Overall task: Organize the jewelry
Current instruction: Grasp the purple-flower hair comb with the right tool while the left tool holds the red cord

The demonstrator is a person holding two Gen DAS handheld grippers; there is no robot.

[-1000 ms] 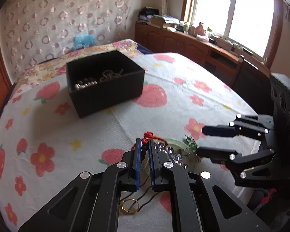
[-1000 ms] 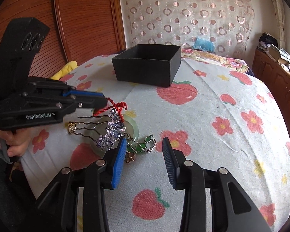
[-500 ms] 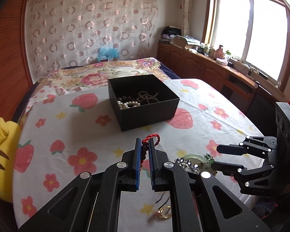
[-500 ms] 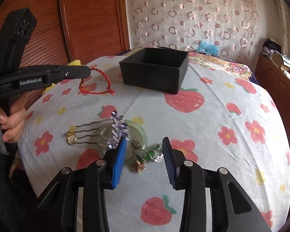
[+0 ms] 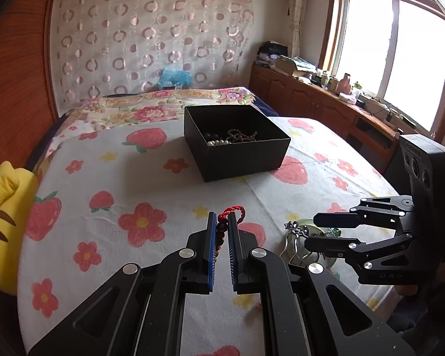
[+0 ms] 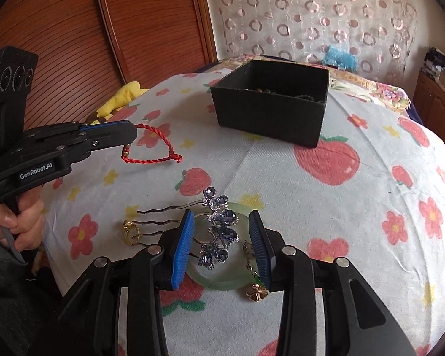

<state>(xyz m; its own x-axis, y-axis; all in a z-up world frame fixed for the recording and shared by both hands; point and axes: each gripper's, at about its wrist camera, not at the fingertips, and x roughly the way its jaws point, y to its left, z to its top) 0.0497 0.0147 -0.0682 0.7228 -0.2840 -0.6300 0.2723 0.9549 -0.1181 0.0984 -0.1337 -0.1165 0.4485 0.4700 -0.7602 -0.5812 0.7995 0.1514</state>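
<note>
My left gripper is shut on a red cord bracelet and holds it in the air; the bracelet hangs as a loop in the right wrist view. An open black box with pearl and bead strands stands further back on the table. My right gripper is open, low over a blue crystal hair comb lying on a green jade bangle. A gold ring lies to the left, a green and gold chain bracelet to the right.
The table has a white cloth with strawberries and flowers. A yellow plush toy sits at the left edge. A bed lies behind and a wooden cabinet stands under the window.
My left gripper has lifted the red bracelet off the pile and up to the left. My right gripper has moved forward over the hair comb and bangle.
</note>
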